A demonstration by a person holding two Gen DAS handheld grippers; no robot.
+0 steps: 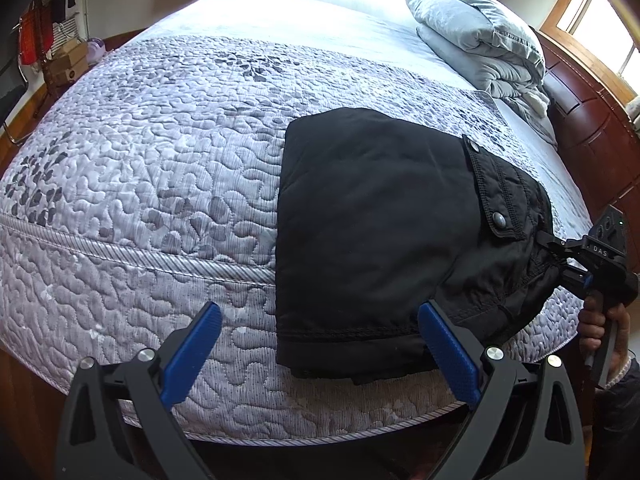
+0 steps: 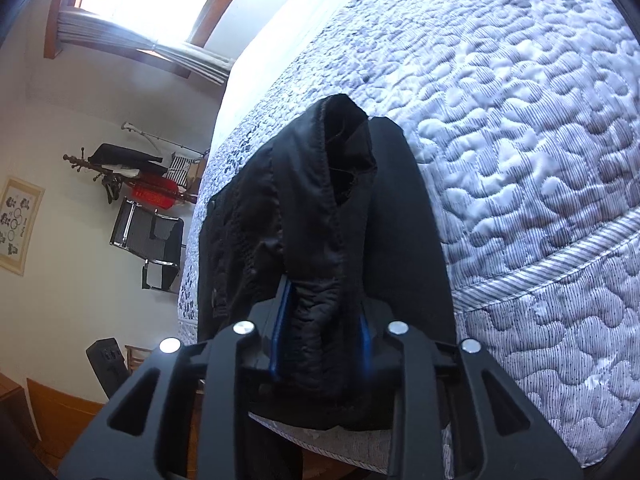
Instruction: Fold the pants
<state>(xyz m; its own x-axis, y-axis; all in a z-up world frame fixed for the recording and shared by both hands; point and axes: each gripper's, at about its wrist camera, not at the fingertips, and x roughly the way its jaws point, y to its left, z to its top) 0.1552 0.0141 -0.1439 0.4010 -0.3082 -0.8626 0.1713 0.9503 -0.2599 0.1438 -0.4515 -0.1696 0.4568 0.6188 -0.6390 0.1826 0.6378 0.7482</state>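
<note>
Black pants (image 1: 372,208) lie folded into a thick rectangle near the front edge of the bed, with a snap-button pocket flap (image 1: 492,192) on top at the right. Hovering low over their near left corner, my left gripper (image 1: 320,312) stands wide open with its blue pads holding nothing. My right gripper (image 1: 550,248) comes in from the right side of the pants. In the right wrist view a bunched fold of the pants (image 2: 280,208) fills the narrow gap of my right gripper (image 2: 324,292), with both pads against the cloth.
The grey quilted bedspread (image 1: 160,160) covers the bed. A folded grey duvet (image 1: 476,32) sits at the far right by the dark wooden headboard (image 1: 592,128). A hand (image 1: 596,320) holds the right gripper's handle. A chair (image 2: 148,240) and coat rack (image 2: 120,168) stand beyond the bed.
</note>
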